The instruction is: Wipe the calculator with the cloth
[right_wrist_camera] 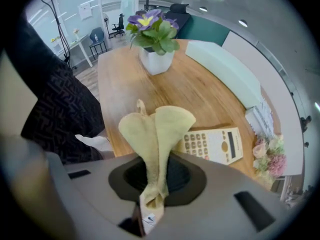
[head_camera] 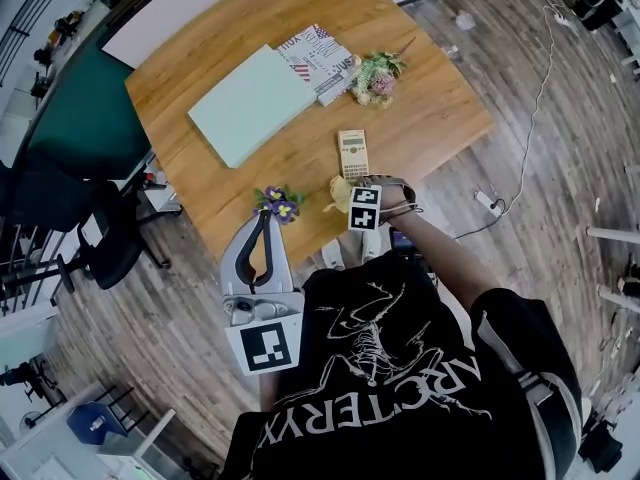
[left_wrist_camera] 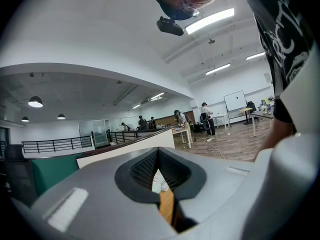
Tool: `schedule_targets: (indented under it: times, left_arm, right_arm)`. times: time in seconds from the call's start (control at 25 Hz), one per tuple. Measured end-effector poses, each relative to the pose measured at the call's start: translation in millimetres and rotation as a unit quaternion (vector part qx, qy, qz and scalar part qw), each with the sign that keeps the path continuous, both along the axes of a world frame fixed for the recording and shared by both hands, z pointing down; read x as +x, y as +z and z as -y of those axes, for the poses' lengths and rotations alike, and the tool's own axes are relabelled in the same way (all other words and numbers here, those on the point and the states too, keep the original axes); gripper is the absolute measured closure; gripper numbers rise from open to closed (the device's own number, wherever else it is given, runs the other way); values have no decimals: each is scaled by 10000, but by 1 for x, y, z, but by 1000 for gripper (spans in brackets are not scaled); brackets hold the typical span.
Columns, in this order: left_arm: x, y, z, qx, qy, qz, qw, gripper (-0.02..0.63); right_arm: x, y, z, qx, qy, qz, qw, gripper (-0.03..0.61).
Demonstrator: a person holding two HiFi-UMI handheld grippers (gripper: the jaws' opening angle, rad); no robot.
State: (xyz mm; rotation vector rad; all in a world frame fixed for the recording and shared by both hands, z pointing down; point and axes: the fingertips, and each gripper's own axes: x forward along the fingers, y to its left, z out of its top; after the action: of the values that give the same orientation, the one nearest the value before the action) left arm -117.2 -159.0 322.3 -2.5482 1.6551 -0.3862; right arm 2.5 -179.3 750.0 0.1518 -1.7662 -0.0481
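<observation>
The calculator (head_camera: 352,153) lies on the desk (head_camera: 440,108), close to its front edge. Just in front of the calculator, the cloth (right_wrist_camera: 157,129) is caught in the right tool (head_camera: 350,196). Left of the calculator and slightly nearer the edge stands a potted plant (head_camera: 278,202), with the left tool (head_camera: 268,218) directly in front of it, off the desk. Behind the calculator lies a bouquet (head_camera: 376,76). A booklet (head_camera: 322,58) lies just left of the bouquet, and a folder (head_camera: 250,105) lies against the booklet's left side.

Cream calculator (right_wrist_camera: 215,145) lies flat, keys up — bunched yellow cloth (right_wrist_camera: 155,134), pinched in right tool (right_wrist_camera: 151,196), beside it.
</observation>
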Motion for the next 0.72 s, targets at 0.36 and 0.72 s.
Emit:
schedule_targets:
  times: [0.36, 0.72]
  left_arm:
    - [4, -1, 7, 48, 235, -11, 9997, 604]
    - [24, -10, 26, 228, 538, -109, 9982, 604]
  right_arm:
    - [18, -74, 21, 346, 1590, 1507, 9751, 522]
    - [113, -340, 40, 2100, 2912, 4487, 8184, 522]
